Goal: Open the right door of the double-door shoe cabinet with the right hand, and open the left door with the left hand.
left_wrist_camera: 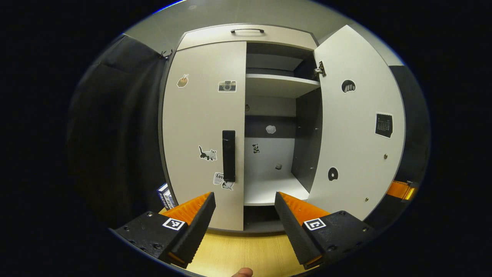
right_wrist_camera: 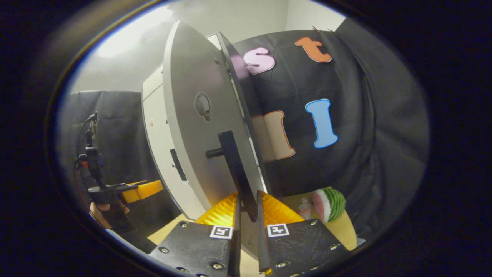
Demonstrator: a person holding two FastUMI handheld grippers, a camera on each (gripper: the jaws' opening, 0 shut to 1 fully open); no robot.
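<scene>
Step in hand: the right door (left_wrist_camera: 359,123) is standing swung wide open, while the left door (left_wrist_camera: 203,134) is sitting shut, so the second half of the task is beginning.
Right gripper (right_wrist_camera: 246,215): its fingers are closing on the right door's handle (right_wrist_camera: 235,173), pinching the lower end of the bar.
Left gripper (left_wrist_camera: 244,209): its fingers are spread apart, holding nothing, hovering in front of the cabinet (left_wrist_camera: 246,34) near its bottom edge.
Left door handle (left_wrist_camera: 228,156): it is sitting upright at the left door's inner edge, above and between the spread fingers, not touched.
Next move, by my reading: the left gripper is needing to rise, close on that handle and pull outward.
Hard to make out: the shelves (left_wrist_camera: 280,82) inside are looking bare, though the small marks on the back panel are too small to identify; the cabinet's foot is hiding behind the fingers.
</scene>
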